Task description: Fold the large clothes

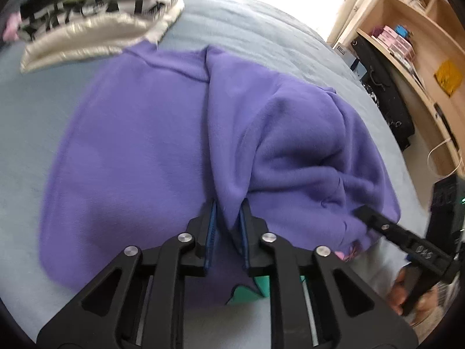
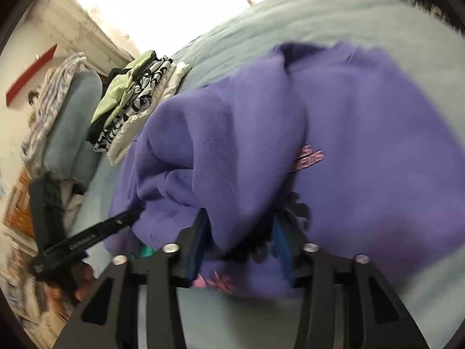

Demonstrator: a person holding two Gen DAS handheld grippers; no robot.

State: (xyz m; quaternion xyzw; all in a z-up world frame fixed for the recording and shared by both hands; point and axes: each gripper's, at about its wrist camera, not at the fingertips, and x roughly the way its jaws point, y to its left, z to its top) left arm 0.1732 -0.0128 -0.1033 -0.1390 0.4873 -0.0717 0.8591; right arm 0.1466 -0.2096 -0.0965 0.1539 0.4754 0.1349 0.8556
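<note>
A large purple sweatshirt [image 1: 145, 145] lies on the blue-grey bed [image 1: 247, 29], one side folded over into a thick bunch. My left gripper [image 1: 228, 226] is shut on a raised fold of it, pinched between the blue pads. In the right wrist view the sweatshirt [image 2: 363, 145] shows a pink print. My right gripper [image 2: 241, 241] holds a thick bunch that fills the gap between its jaws. In the left wrist view, one right finger [image 1: 377, 224] reaches the garment's near right edge. In the right wrist view, a left finger [image 2: 96, 232] reaches under the bunch at lower left.
A stack of folded clothes [image 1: 87, 14] sits on the bed beyond the sweatshirt, seen again as the stack [image 2: 136, 99] next to a blue pillow [image 2: 72, 128]. Wooden shelves [image 1: 421, 43] and a black bag [image 1: 383, 96] stand right of the bed. Something teal [image 1: 247, 290] peeks from under the hem.
</note>
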